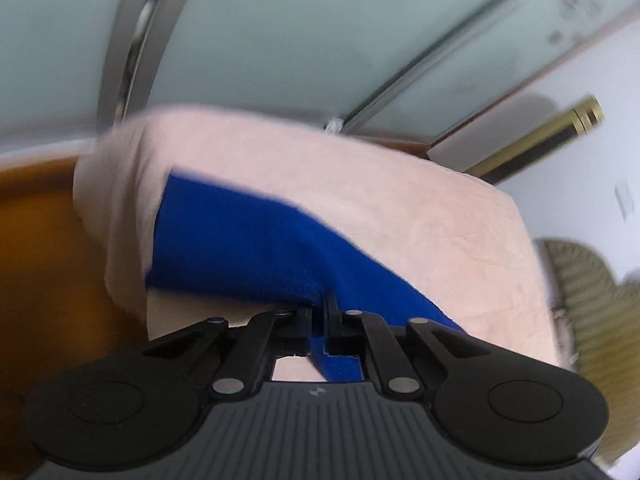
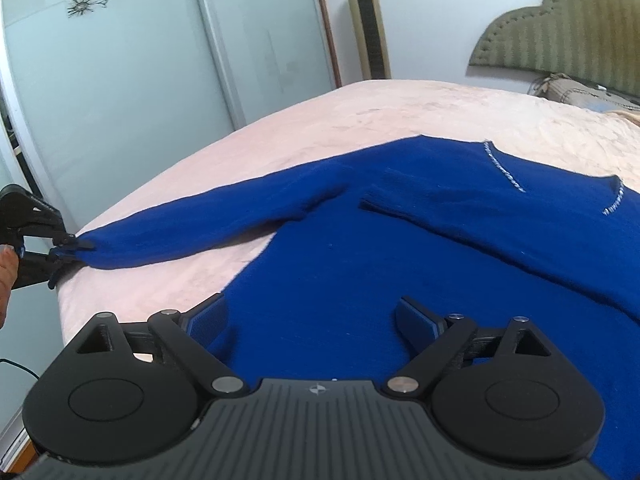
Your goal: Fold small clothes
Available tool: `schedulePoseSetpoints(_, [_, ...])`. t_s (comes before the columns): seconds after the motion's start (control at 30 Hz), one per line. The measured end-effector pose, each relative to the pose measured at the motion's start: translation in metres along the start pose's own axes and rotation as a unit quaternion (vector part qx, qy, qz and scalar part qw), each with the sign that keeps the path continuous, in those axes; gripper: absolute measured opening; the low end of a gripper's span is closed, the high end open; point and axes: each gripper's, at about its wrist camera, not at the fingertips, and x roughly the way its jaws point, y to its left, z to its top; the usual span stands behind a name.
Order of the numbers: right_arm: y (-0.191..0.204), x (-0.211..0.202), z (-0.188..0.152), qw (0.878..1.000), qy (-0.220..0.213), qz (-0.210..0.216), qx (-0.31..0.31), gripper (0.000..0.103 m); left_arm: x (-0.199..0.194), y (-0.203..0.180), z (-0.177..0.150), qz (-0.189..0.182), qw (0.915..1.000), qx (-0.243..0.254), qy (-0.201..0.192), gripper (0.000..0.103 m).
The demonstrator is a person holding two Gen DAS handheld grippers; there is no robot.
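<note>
A royal blue sweater [image 2: 360, 248] lies flat on a pink bed cover [image 2: 360, 120]. One sleeve is folded across its chest, the other sleeve [image 2: 208, 224] stretches out to the left bed edge. My left gripper [image 1: 320, 308] is shut on that sleeve's cuff [image 1: 248, 248]; it also shows in the right wrist view [image 2: 70, 250] at the far left. My right gripper [image 2: 312, 320] is open and empty, hovering just above the sweater's lower body, fingers wide apart.
Frosted glass wardrobe doors [image 2: 120, 80] stand beyond the bed's left side. A gold tower fan [image 2: 370, 20] stands by the wall. A green padded headboard [image 2: 560, 28] and pillows are at the right. Brown wooden floor [image 1: 40, 260] lies left of the bed.
</note>
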Motion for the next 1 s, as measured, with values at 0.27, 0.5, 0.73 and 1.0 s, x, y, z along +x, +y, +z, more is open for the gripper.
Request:
schedulePoseSetpoints(0.27, [-0.042, -0.024, 0.012, 0.995, -0.046, -0.084, 0.030, 0.094, -0.018, -0.100, 0.005, 0.042, 0.9677, 0.185, -0.166, 0.004])
schedulePoseSetpoints(0.5, [-0.094, -0.042, -0.003, 0.982, -0.056, -0.106, 0.147, 0.094, -0.011, -0.207, -0.020, 0.006, 0.9162, 0.333, -0.223, 0.004])
schedulePoseSetpoints(0.73, [-0.125, -0.061, -0.012, 0.965, -0.090, -0.151, 0.192, 0.094, -0.018, -0.301, -0.145, -0.136, 0.8034, 0.547, -0.191, 0.004])
schedulePoseSetpoints(1.0, [-0.170, -0.082, -0.020, 0.946, -0.108, -0.180, 0.246, 0.094, 0.003, -0.301, -0.316, -0.256, 0.6427, 0.721, -0.045, 0.007])
